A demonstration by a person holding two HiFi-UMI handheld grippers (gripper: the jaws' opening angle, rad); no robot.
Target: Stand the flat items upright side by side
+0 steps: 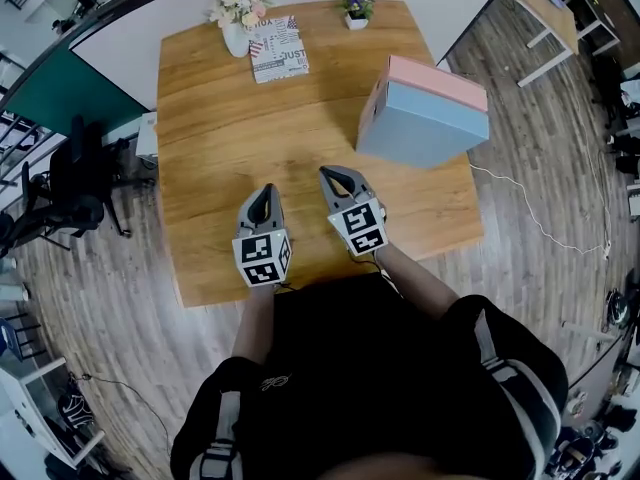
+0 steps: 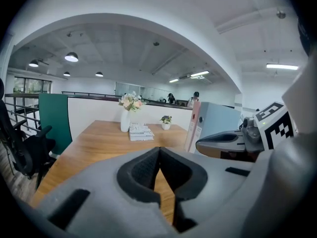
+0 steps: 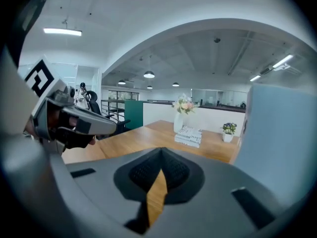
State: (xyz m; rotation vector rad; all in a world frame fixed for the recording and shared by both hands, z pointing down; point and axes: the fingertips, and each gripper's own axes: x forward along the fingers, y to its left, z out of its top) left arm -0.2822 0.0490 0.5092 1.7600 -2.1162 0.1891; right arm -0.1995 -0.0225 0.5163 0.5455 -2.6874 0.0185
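A blue box file [image 1: 425,126] and a pink one [image 1: 437,77] stand upright side by side at the right of the wooden table [image 1: 220,138]. In the left gripper view they show as the pink file [image 2: 194,125] and the blue file [image 2: 218,119]; the blue file [image 3: 282,133] fills the right of the right gripper view. My left gripper [image 1: 265,189] and right gripper [image 1: 326,173] hover close together over the table's near part, both shut and empty. The left gripper [image 2: 159,150] has the table beyond its tips, as does the right gripper [image 3: 161,152].
At the table's far edge lie a stack of printed booklets [image 1: 277,48], a white vase of flowers [image 1: 236,26] and a small potted plant [image 1: 356,10]. A black office chair [image 1: 75,183] stands left of the table. A cable [image 1: 530,213] runs over the floor at right.
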